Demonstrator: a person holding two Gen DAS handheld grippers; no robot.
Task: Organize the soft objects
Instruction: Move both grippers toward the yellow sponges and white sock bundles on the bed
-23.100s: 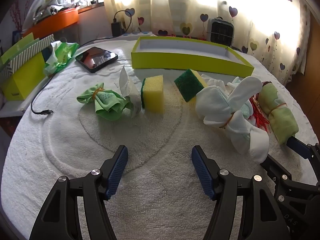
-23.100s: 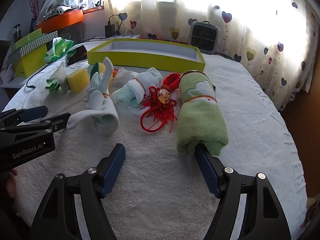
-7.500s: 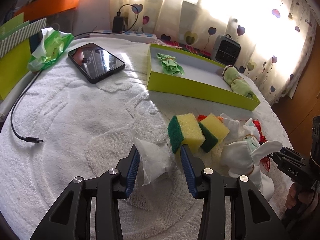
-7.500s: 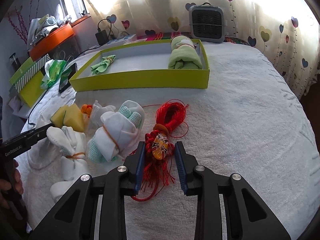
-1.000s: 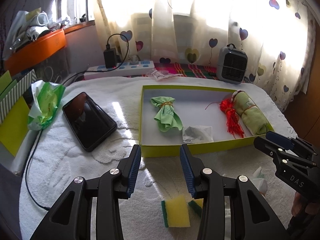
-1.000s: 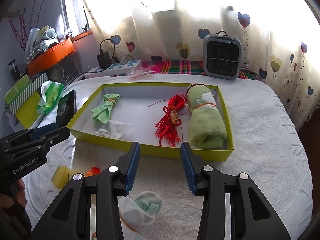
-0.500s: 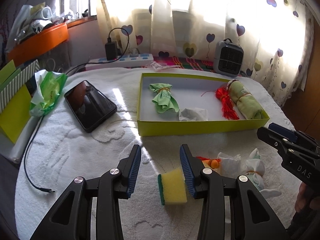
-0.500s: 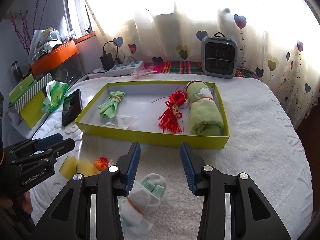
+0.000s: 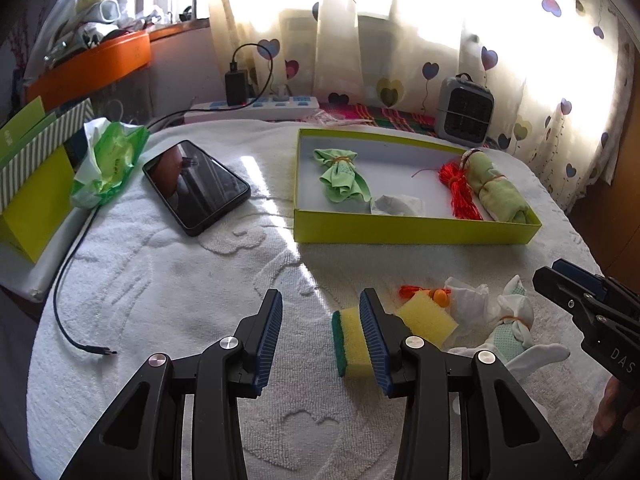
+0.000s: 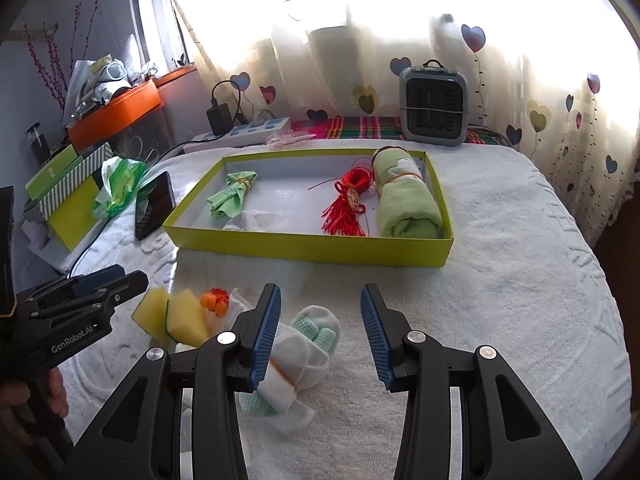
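white towelling tabletop [image 9: 168, 280] under sunlit heart-print curtains, with a lime-green tray [image 9: 416, 236] toward the far side. already holding four soft items: green cloth bundle [image 9: 343, 176], crumpled tissue [image 9: 396, 205], red tassel [image 9: 460, 194], rolled green towel [image 9: 500, 192]. still lying loose on the near side of the tray: two sponges, a small orange trinket [image 10: 216, 301] and banded white cloth bundles.

left gripper [image 9: 320, 334] open wide, gripping nothing, low over the towelling. nearest yellow-and-green sponge [image 9: 351, 340] lying just outside its right pad, partly hidden behind it, long axis running roughly along the fingers. probably calls for a short shift rightward so the pads straddle the sponge's narrow width. second sponge [image 9: 426, 317] further right, angled.

right gripper [image 10: 320, 338] likewise spread and empty. white-and-mint cloth bundle [image 10: 304, 354] sitting low and left, overlapped by its left finger rather than centred, long axis slanting toward the near left. nearer to this gripper than to the left; likely needs a nudge leftward and down.
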